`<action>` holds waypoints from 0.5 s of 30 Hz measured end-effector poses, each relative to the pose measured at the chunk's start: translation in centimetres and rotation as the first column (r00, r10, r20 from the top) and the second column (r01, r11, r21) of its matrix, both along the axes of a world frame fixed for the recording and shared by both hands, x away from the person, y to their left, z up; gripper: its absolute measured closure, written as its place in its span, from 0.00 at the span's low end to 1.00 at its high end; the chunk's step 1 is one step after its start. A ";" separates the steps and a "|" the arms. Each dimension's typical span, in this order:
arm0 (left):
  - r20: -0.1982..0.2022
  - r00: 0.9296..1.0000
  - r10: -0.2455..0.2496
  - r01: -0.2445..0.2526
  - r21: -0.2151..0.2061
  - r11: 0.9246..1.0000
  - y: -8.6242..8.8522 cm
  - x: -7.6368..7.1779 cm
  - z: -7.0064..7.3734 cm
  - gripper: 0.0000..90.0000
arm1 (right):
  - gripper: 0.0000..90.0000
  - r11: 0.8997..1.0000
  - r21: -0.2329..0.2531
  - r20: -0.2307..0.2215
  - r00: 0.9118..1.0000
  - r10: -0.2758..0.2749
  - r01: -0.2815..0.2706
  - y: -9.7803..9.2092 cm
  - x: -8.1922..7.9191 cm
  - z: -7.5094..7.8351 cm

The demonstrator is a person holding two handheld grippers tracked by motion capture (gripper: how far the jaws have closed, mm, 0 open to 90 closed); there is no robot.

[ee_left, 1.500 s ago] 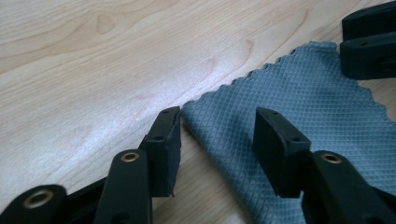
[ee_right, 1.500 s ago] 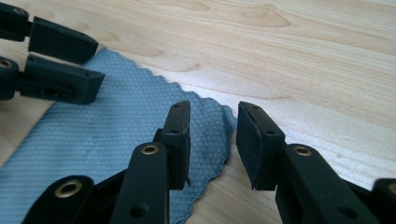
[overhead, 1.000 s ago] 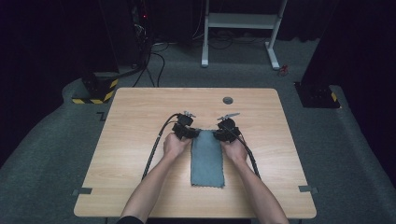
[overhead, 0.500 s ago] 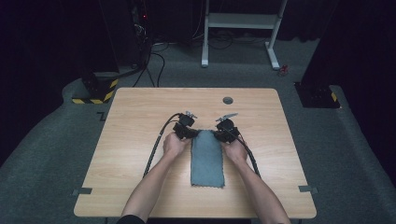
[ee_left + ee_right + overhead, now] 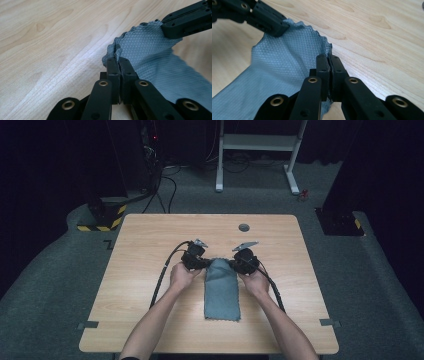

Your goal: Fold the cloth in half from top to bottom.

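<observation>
Grey waffle-weave cloth (image 5: 221, 289) lies near the middle of your table (image 5: 145, 240), its near end stretching toward the near edge. Your left hand-held gripper (image 5: 117, 65) is clamped tight on the cloth's far left corner, and your right hand-held gripper (image 5: 329, 64) is clamped on the far right corner, lifting that edge slightly.

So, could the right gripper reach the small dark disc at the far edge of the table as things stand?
Probably not yet: the right gripper is shut on the grey cloth, though the bare table towards the disc looks free.
</observation>
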State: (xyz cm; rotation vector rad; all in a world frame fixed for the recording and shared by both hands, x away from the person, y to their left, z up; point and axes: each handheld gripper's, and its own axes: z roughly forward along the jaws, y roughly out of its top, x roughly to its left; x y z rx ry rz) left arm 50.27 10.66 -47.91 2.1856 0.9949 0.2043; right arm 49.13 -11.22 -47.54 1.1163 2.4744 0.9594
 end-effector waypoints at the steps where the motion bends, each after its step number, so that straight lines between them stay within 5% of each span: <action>1: 0.003 1.000 -0.007 0.007 -0.008 1.000 0.1 -0.2 0.3 0.98 | 0.98 1.000 0.001 0.009 1.000 0.012 -0.012 -0.1 -0.3 0.3; 8: 0.045 0.998 -0.034 0.035 -0.021 0.999 0.2 -1.0 2.2 0.98 | 0.98 0.999 0.011 0.047 0.998 0.047 -0.047 -0.7 -1.5 2.5; 15: 0.032 0.999 -0.002 0.003 -0.028 1.000 0.0 0.7 2.7 0.98 | 0.98 1.000 0.020 0.017 1.000 0.019 -0.020 -0.8 0.0 3.2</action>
